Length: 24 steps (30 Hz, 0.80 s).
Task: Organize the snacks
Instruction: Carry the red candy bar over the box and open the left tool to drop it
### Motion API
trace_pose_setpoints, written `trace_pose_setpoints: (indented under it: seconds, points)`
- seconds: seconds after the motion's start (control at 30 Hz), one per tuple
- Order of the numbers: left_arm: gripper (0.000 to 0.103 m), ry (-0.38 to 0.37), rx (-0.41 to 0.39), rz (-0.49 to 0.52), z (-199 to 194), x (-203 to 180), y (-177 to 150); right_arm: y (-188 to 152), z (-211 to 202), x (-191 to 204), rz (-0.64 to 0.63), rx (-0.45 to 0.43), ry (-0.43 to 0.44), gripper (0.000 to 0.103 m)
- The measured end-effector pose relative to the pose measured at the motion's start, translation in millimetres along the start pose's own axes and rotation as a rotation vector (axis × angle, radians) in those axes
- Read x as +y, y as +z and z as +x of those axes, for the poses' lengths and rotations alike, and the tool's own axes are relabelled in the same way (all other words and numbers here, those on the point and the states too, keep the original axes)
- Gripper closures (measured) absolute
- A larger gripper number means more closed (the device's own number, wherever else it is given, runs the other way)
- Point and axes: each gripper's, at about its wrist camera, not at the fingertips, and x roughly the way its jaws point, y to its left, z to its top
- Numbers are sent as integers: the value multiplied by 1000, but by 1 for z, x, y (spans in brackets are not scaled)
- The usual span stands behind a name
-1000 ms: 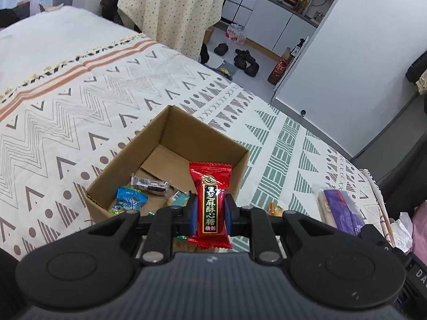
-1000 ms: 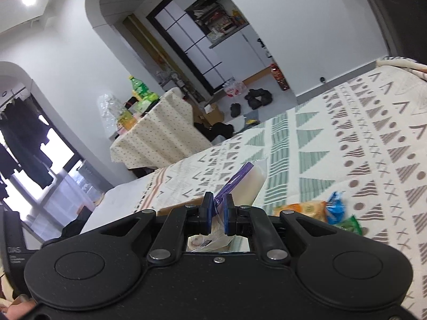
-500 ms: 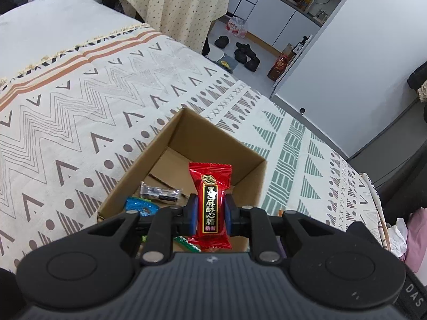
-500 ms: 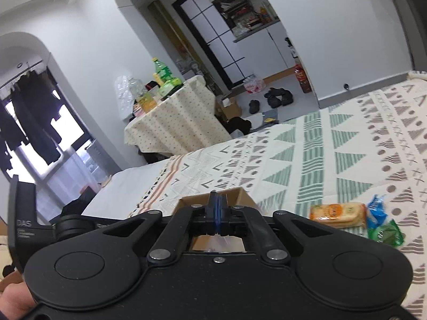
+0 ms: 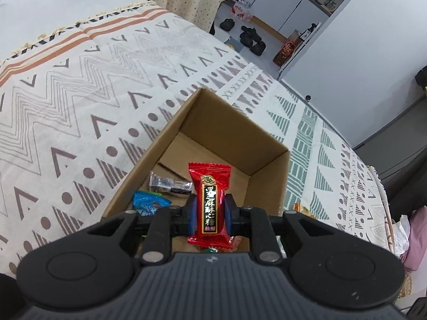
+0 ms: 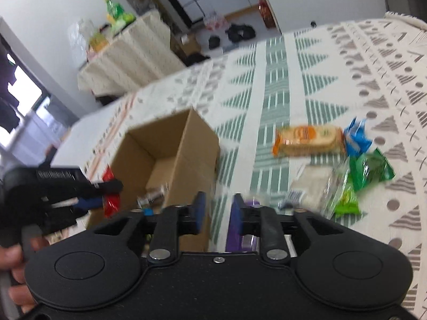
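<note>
left wrist: steeply down, close over cardboard box (image 5: 226, 136); right wrist: oblique, nearby; shared: box (image 6: 170, 146)

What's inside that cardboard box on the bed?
The cardboard box holds a clear dark-filled wrapper and a blue packet on its bare floor. The near end is covered by the left gripper and its red candy, so more may be hidden there.

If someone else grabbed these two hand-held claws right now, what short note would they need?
Left gripper: shut on the red foil-wrapped candy, above the open brown cardboard box.
Right gripper: jaws have just been opening, nothing pinched; a purple packet lies just below.
Done: a blue packet and a clear-wrapped dark snack are boxed.
Left: drop the candy; box the orange cracker pack, green packets and others on the patterned bedspread.
</note>
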Motion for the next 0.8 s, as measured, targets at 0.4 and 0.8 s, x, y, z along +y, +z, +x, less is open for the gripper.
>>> trace_pose_setpoints:
  seconds: [0.4,0.8]
  points:
    - [56,20,4,-34,-8,15,3,-24,44,0,-6,183,-95,51]
    - [42,35,-2,-42,-23,20,-1,-19,30,-4,-21,123,-128,80]
